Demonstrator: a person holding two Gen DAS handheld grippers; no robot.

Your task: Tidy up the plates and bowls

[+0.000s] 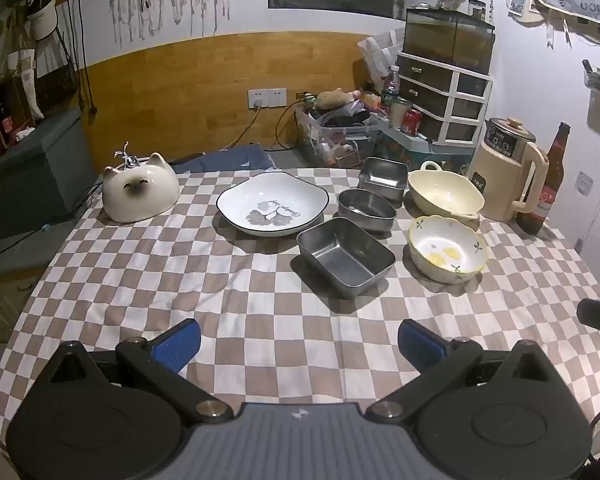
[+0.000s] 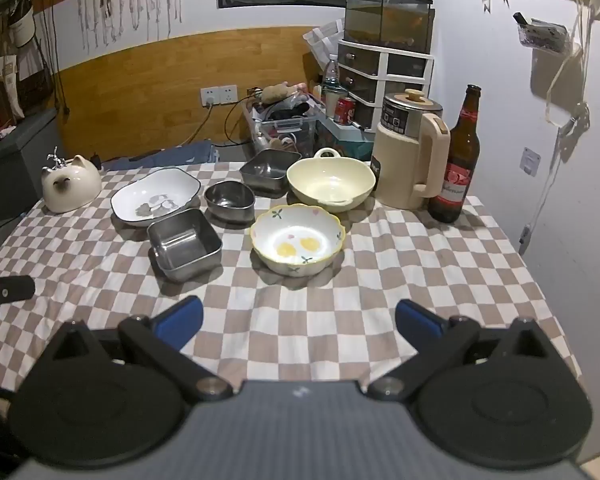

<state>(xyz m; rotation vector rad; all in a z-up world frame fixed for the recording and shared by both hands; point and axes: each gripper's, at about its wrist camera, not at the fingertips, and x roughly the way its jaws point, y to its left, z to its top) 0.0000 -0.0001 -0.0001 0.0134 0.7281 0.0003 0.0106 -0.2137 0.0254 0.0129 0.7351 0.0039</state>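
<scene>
Both claws, left claw (image 1: 299,345) and right claw (image 2: 299,322), hovering wide, holding nothing. Approaching flowered bowl (image 2: 297,239): pinch near rim, lift level, avoiding steel tray (image 2: 185,243).

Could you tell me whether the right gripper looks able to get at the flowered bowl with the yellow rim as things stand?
Probably yes. The right gripper is open and points at the flowered bowl, with only bare checked tablecloth between them; nothing stands in front of it.

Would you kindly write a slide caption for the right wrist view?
Open right claw hovers over checkered tablecloth, facing floral bowl, steel dishes and beer bottle.
</scene>
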